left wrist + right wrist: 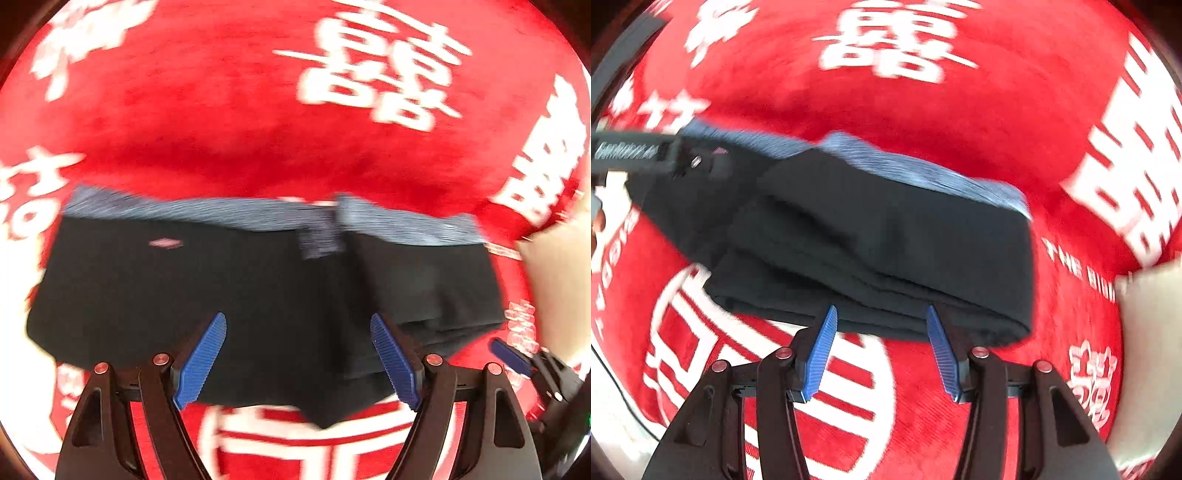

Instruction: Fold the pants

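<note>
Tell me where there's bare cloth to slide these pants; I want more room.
Free: the red cloth beyond the blue waistband, up to the white characters. Crowded: the near edge of the black pants, where left gripper and right gripper sit, jaws open.

Left wrist view: folded black pants (pixel 229 295) span the middle band of the frame, blue-grey waistband along their upper edge. The left gripper (pixel 299 354) has its blue pads spread wide, with only pants fabric showing between them. Upper half of the frame is bare red blanket (pixel 207 122) with white characters, nothing standing on it. Lower right: the right gripper (pixel 517 358) sits just beside the pants' right edge and narrows the passage there. A pale surface fills the far right edge.

Right wrist view: the right gripper (pixel 881 350) is spread at the pants' (pixel 886 229) near fold. Open blanket (pixel 1015 122) lies upper right and below the fold. The left gripper (pixel 646 155) crosses the upper left over the pants.
</note>
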Motion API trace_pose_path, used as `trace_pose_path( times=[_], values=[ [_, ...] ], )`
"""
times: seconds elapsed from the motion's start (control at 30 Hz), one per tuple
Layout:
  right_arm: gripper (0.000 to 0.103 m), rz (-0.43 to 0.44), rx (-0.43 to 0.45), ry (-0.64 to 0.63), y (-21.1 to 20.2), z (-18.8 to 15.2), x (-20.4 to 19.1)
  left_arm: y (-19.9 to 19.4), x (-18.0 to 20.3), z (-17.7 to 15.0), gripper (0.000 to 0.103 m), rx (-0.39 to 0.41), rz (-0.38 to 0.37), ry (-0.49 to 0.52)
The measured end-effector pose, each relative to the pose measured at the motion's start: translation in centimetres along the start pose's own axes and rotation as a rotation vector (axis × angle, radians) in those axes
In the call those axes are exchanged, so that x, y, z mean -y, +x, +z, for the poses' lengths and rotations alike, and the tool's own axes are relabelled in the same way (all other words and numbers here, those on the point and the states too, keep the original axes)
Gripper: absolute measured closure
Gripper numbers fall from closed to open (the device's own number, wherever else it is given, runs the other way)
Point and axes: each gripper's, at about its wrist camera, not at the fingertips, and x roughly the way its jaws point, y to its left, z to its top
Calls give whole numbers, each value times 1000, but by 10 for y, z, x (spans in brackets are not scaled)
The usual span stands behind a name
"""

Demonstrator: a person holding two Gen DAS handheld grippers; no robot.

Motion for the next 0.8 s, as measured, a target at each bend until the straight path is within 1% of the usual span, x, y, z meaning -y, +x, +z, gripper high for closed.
trace_pose_path(
  times=[0.03, 0.13, 0.3, 0.33, 0.37, 0.4, 0.43, 0.47, 0.5, 0.53, 0.57, 0.6, 0.67, 0.8],
  values=[
    [48, 5, -7, 40, -1, 0, 11, 2, 8, 4, 21, -15, -31, 8],
    [48, 9, -22, 121, -3, -1, 34, 12, 25, 8, 21, -46, -73, 25],
    [48, 42, -30, 161, -5, -9, 43, 26, 36, 15, 22, -78, -102, 14],
    [48, 48, -31, 163, -6, -11, 42, 28, 43, 15, 31, -83, -108, 18],
    [48, 58, -34, 168, -6, -12, 42, 30, 46, 15, 50, -93, -112, 31],
    [48, 66, -38, 172, -6, -13, 41, 33, 50, 14, 55, -112, -108, 47],
    [48, 76, -43, 179, -4, -15, 43, 37, 55, 13, 62, -126, -83, 61],
    [48, 84, -46, 188, -2, -15, 45, 42, 57, 13, 71, -144, -69, 71],
    [49, 91, -49, 197, -1, -16, 48, 46, 57, 12, 78, -157, -64, 70],
    [52, 99, -53, 205, -1, -16, 49, 49, 54, 12, 82, -167, -66, 56],
    [55, 107, -60, 214, 0, -16, 52, 48, 48, 11, 90, -170, -78, 32],
    [56, 114, -66, 224, 1, -15, 54, 46, 44, 11, 92, -165, -84, 14],
    [59, 126, -74, 243, 0, -13, 61, 36, 42, 10, 93, -144, -106, 9],
    [60, 126, -76, 262, -11, -10, 71, 16, 52, -3, 93, -134, -87, 81]
  ],
)
